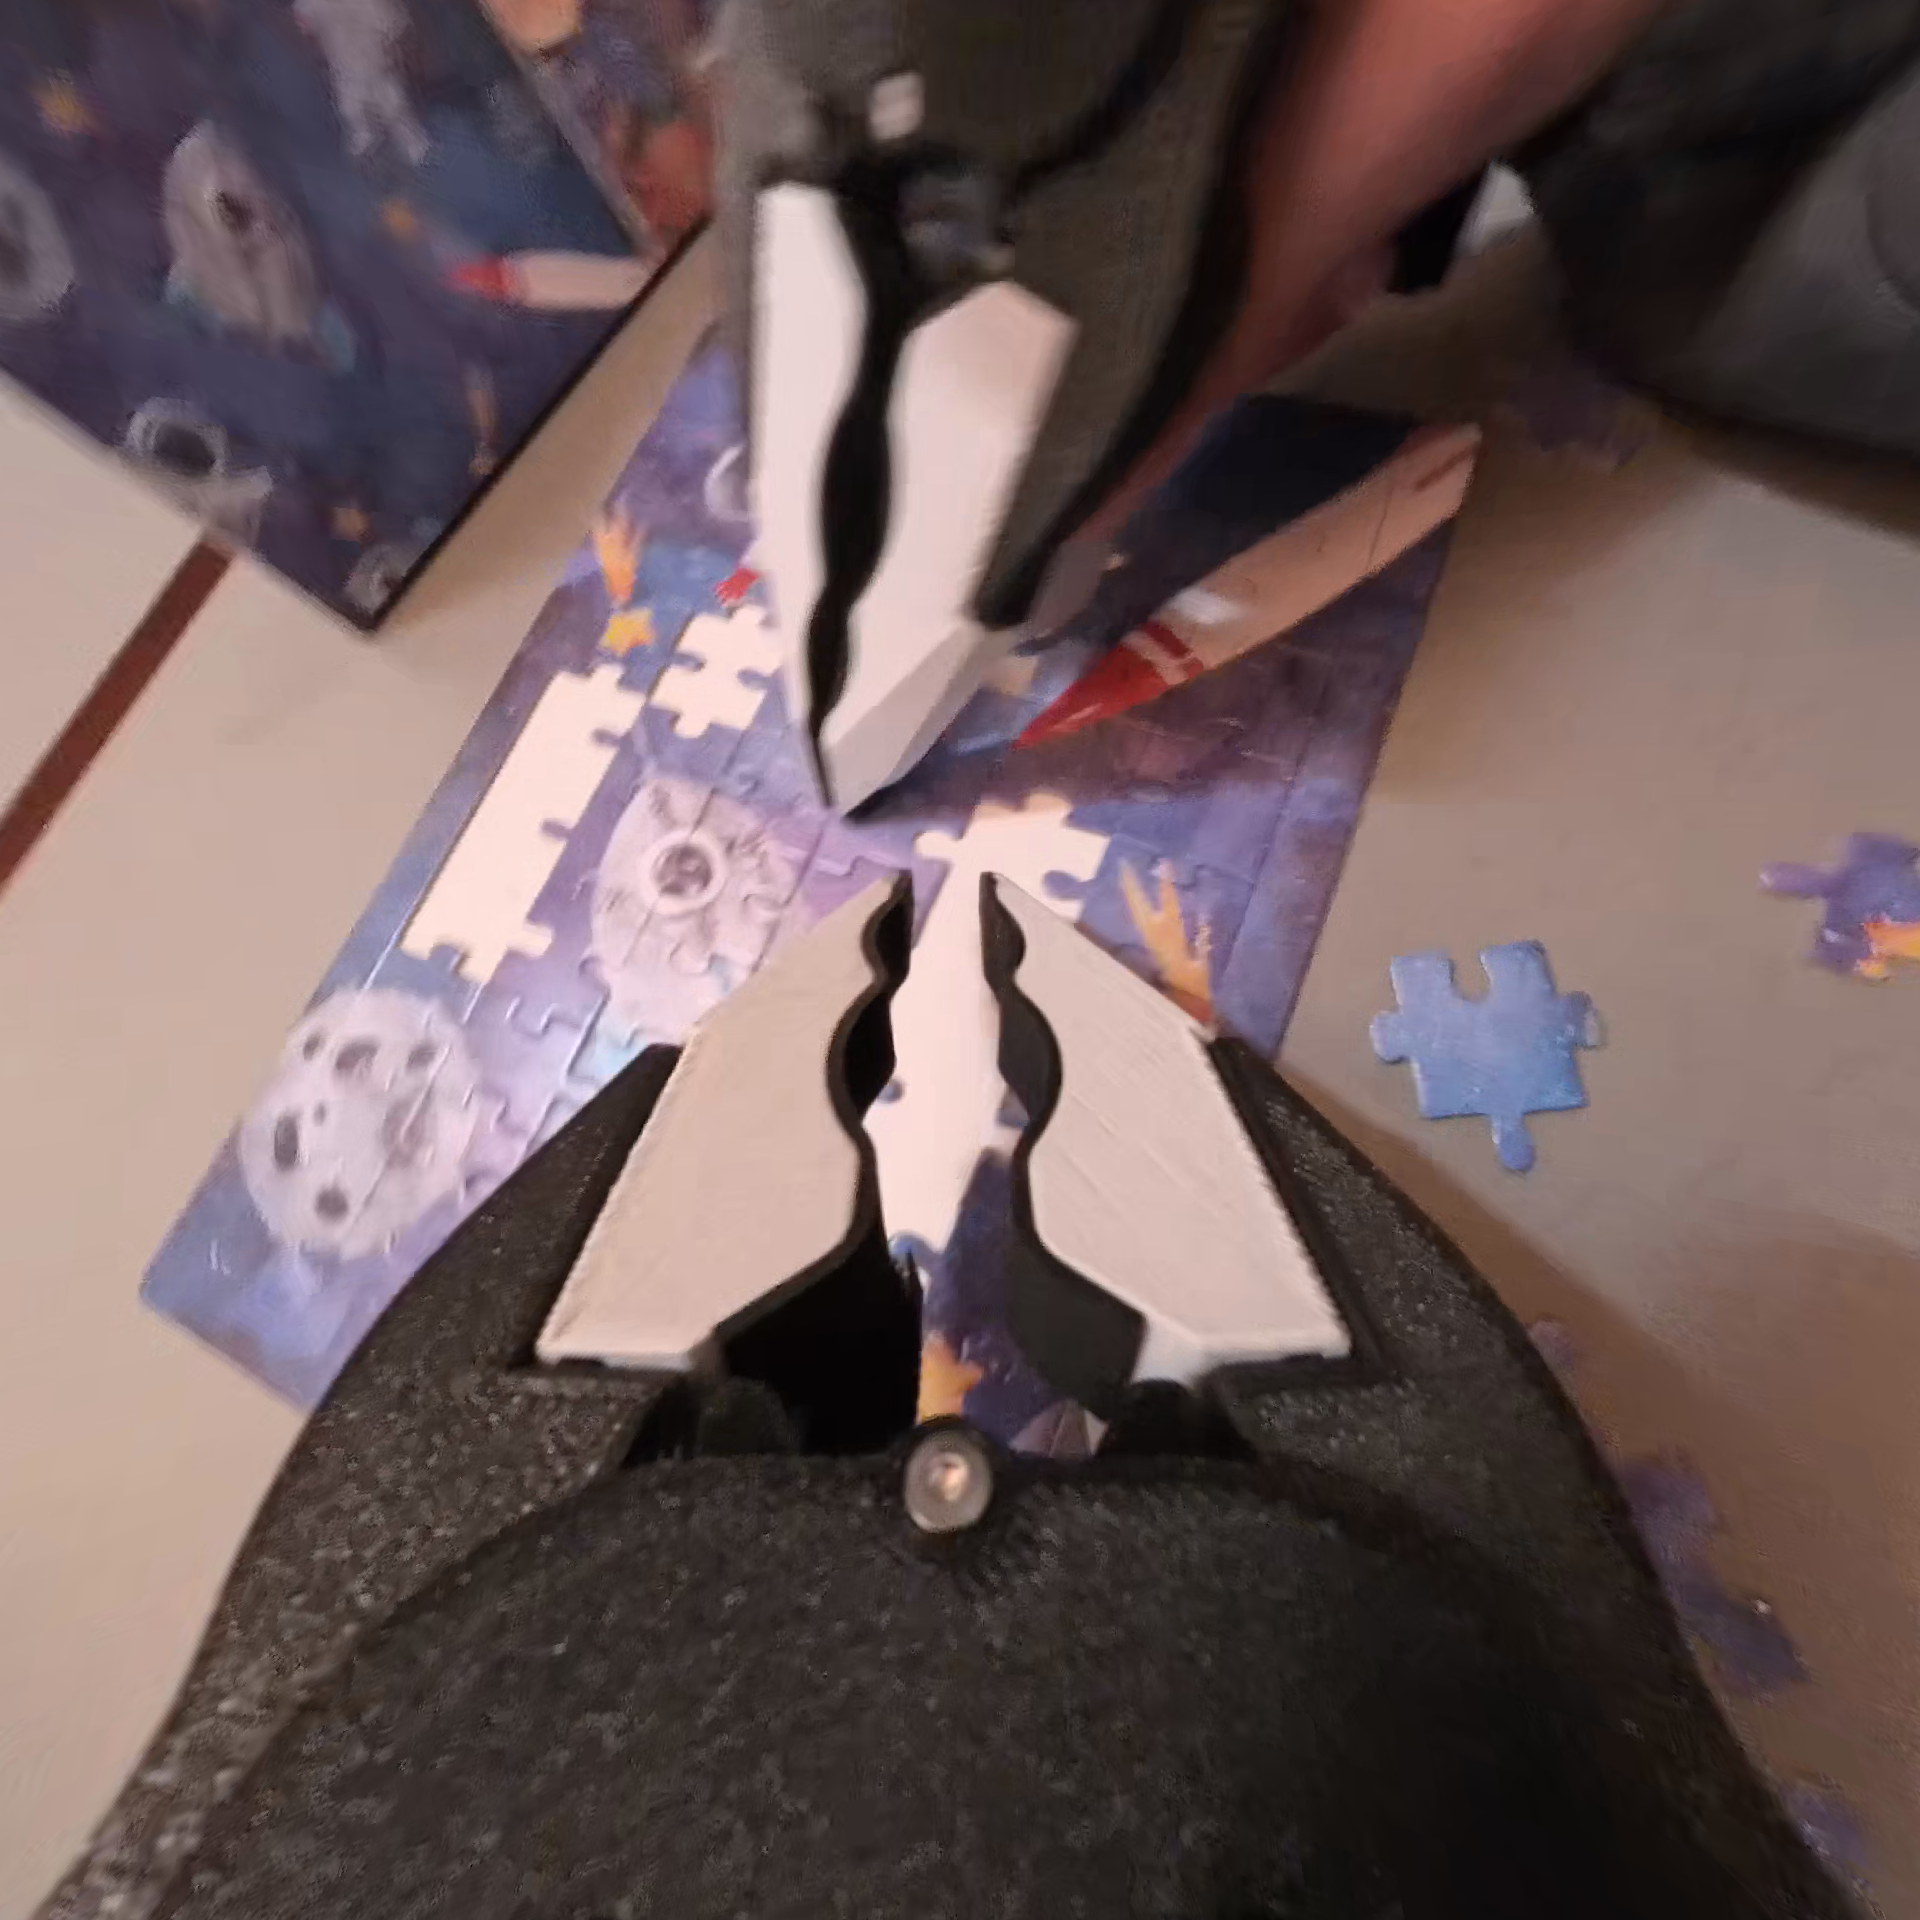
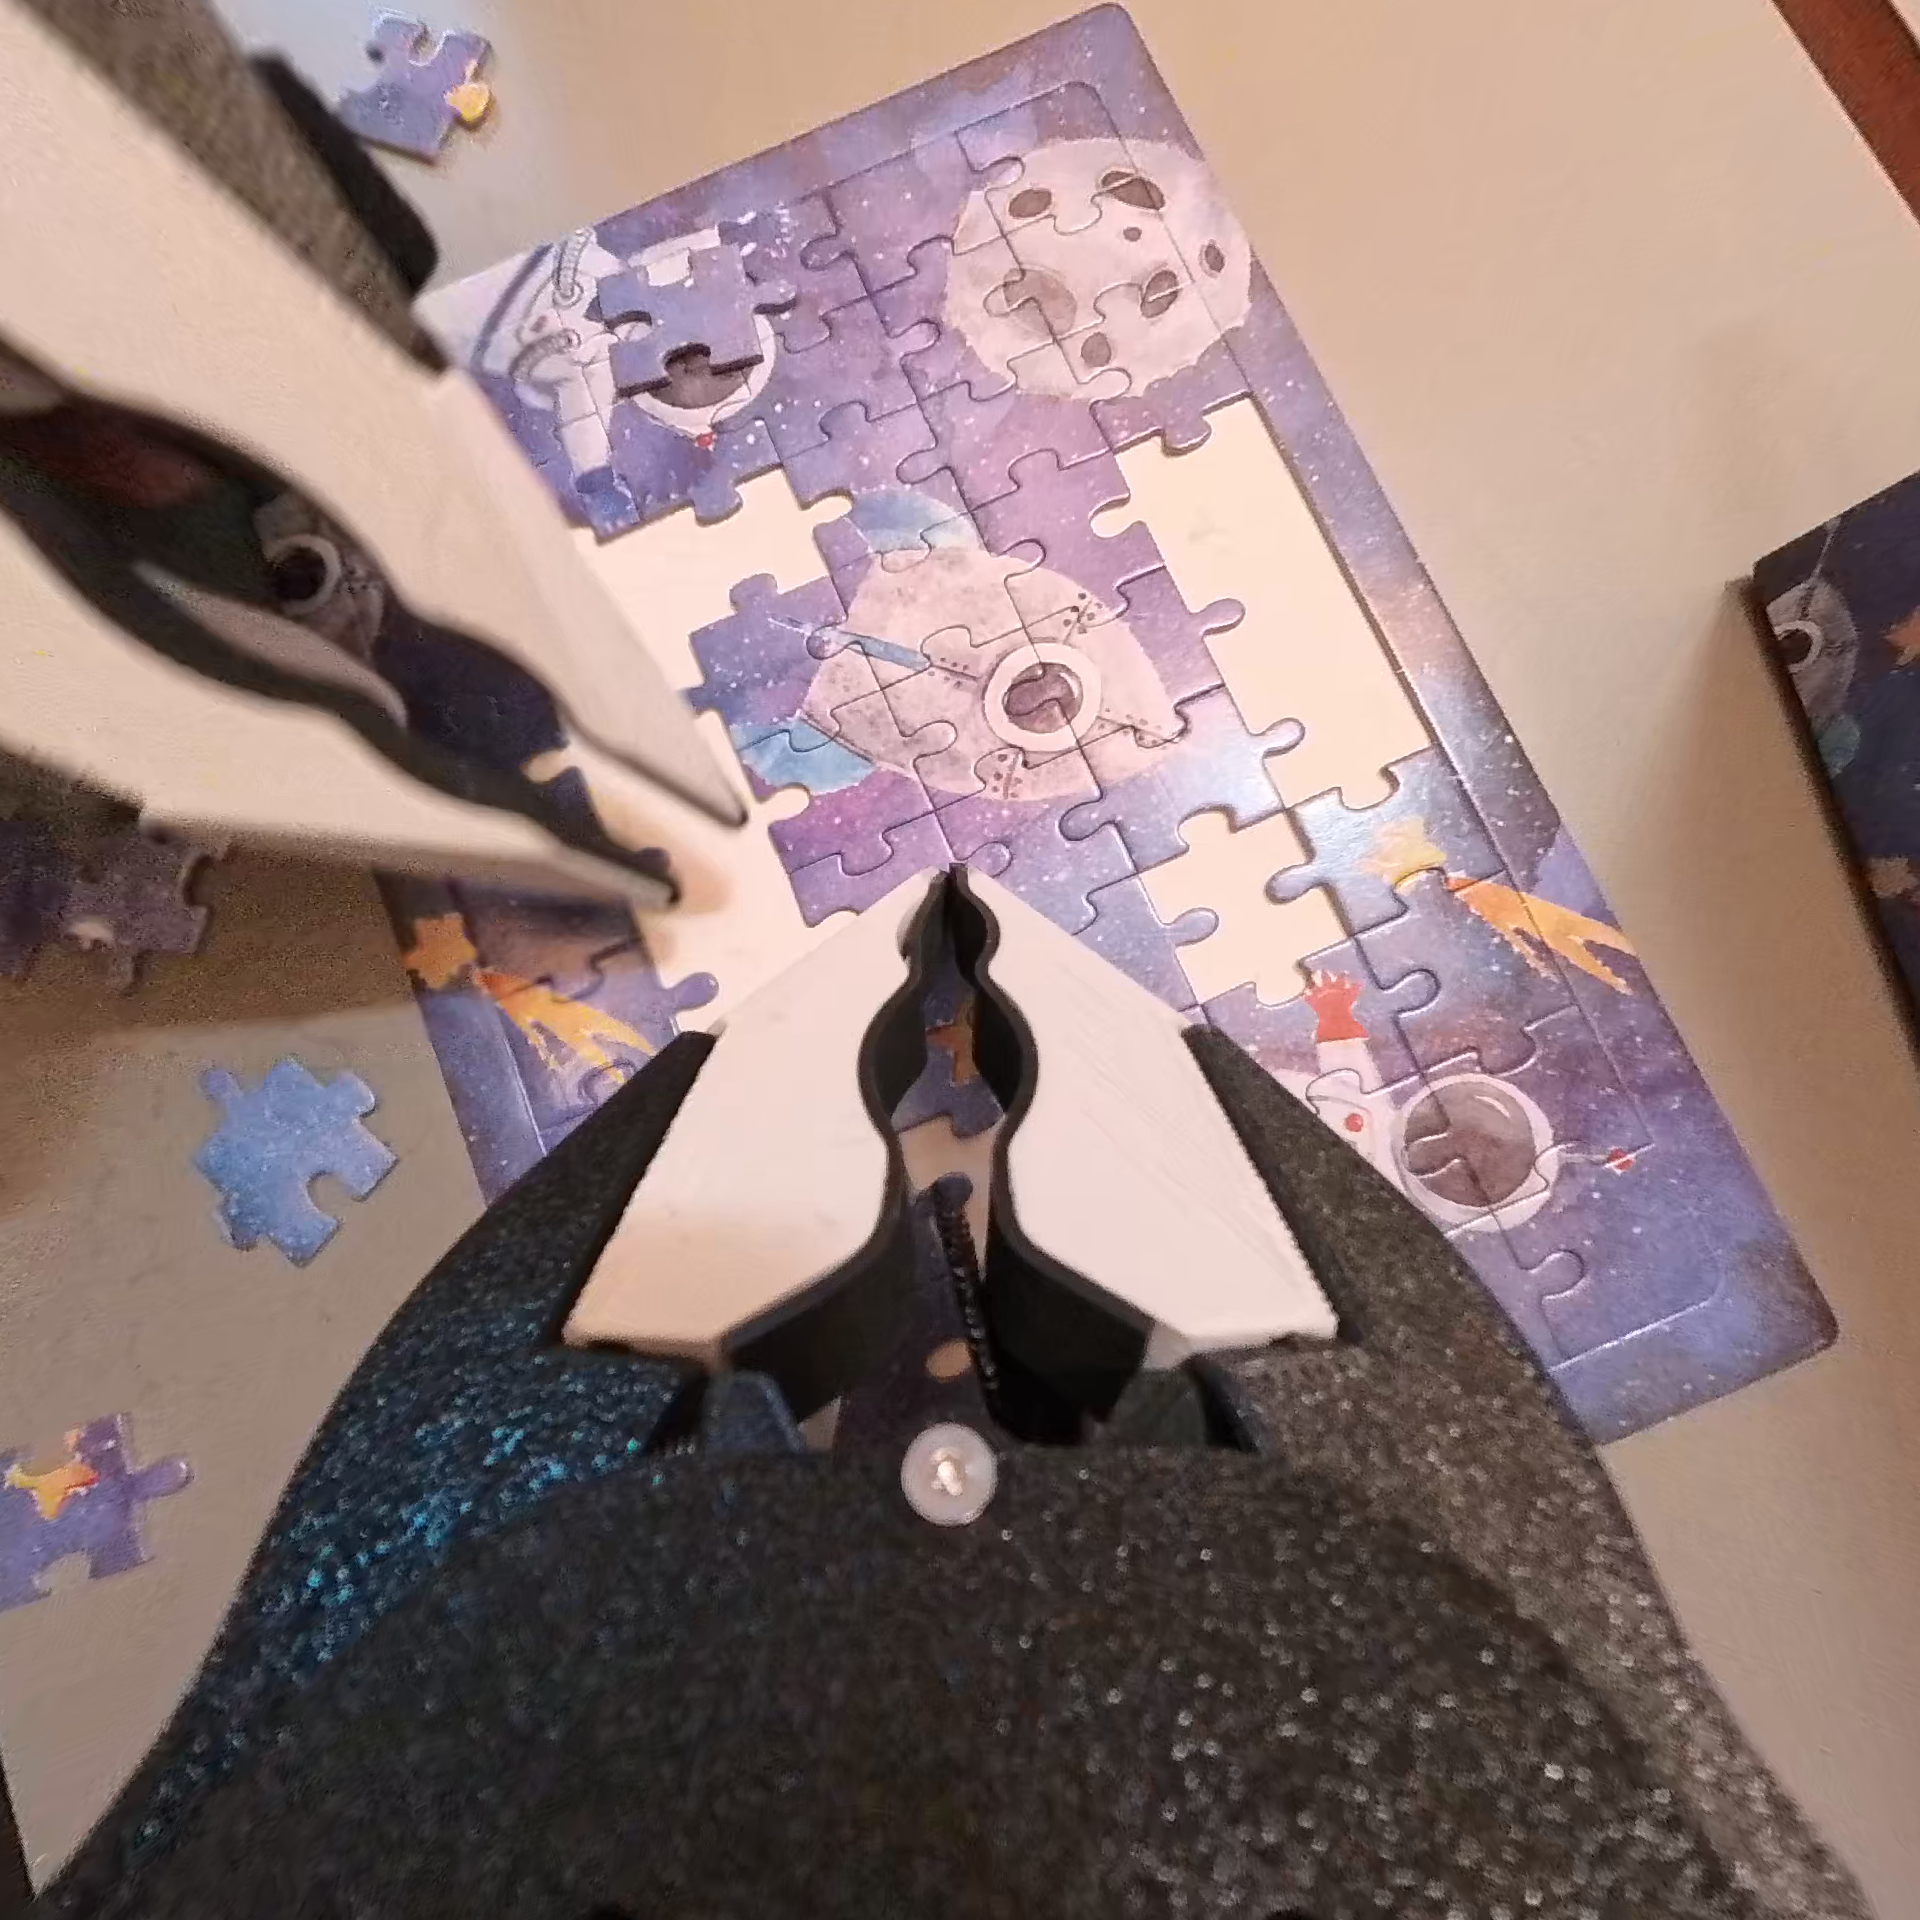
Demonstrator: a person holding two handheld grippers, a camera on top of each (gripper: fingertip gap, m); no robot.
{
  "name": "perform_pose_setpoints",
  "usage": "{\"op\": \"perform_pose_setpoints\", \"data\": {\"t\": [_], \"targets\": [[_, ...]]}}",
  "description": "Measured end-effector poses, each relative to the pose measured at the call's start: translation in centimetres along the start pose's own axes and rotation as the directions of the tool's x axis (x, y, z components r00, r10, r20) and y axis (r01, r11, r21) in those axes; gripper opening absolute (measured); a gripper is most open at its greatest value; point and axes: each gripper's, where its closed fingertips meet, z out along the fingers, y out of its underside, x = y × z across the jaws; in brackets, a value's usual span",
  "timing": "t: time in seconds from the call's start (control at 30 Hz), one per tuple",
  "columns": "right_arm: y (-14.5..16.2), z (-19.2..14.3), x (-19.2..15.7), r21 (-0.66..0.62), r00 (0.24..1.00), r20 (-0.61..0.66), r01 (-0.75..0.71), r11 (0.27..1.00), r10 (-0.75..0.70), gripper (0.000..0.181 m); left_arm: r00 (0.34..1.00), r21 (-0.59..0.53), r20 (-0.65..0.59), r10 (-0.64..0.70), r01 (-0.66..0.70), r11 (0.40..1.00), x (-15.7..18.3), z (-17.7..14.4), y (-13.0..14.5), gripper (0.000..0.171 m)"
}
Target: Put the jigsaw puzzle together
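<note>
Filling most of its flat purple cardboard frame, the space-themed jigsaw puzzle (image 2: 1039, 665) lay on the cream tabletop (image 2: 1558, 312) with the greater part joined: moon, spaceship and comets were in. Left, by my reckoning, were a long white gap (image 2: 1278, 582) at three o'clock of the spaceship, a smaller one (image 2: 1236, 914) at five o'clock, and another at nine o'clock. One purple piece (image 2: 681, 327) sat loose and askew on the astronaut at eleven o'clock. A blue loose piece (image 2: 291, 1153) and others waited off the frame. The left gripper (image 1: 945, 888) hung narrowly parted, empty; the right gripper (image 2: 951, 883) was pinched closed on nothing visible. No legible writing showed, even on the dark picture box (image 1: 260, 291).
</note>
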Motion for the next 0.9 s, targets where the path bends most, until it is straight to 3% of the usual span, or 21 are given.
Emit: {"op": "perform_pose_setpoints", "data": {"t": [0.17, 0.27, 0.33, 0.4, 0.47, 0.6, 0.7, 0.9], "targets": [[-1.8, -1.3, -0.1, 0.085, 1.0, 0.007, 0.006, 0.996, -0.006, 0.0, 0.984, -0.053, 0.1, -0.145, 0.151, 0.987, -3.5, -1.1, 2.0, 0.0], [0.2, 0.1, -0.6, -0.017, 0.999, 0.018, 0.033, 0.999, -0.033, 0.001, 0.963, -0.06, 0.174, -0.205, 0.218, 0.974, -5.8, -2.8, 3.1, 0.0], [0.0, 0.1, -0.7, -0.007, 0.999, 0.035, 0.009, 1.0, -0.009, 0.0, 0.923, -0.047, 0.238, -0.302, 0.321, 0.946, -8.3, -5.3, 4.7, 0.0], [-0.3, -0.1, -0.4, 0.005, 1.0, 0.016, 0.024, 1.0, -0.024, 0.0, 0.863, -0.02, 0.274, -0.424, 0.446, 0.895, -10.1, -8.6, 7.0, 0.01], [0.1, 0.1, -0.4, -0.021, 1.0, 0.019, 0.013, 1.0, -0.012, 0.0, 0.83, -0.025, 0.24, -0.504, 0.524, 0.851, -9.8, -11.2, 9.6, 0.024], [-0.3, -0.2, -0.5, 0.004, 1.0, 0.019, 0.022, 1.0, -0.022, 0.0, 0.83, -0.047, 0.248, -0.5, 0.526, 0.849, -8.5, -14.1, 13.1, 0.03], [-1.5, -0.8, -0.4, 0.059, 1.0, -0.002, 0.028, 0.998, -0.027, 0.0, 0.854, -0.062, 0.238, -0.462, 0.489, 0.87, -7.7, -13.8, 13.8, 0.034], [-0.9, -1.3, 0.6, 0.046, 0.996, -0.067, 0.059, 0.997, -0.056, 0.0, 0.859, -0.102, 0.303, -0.413, 0.46, 0.882, -7.6, -13.6, 14.8, 0.039]]}}
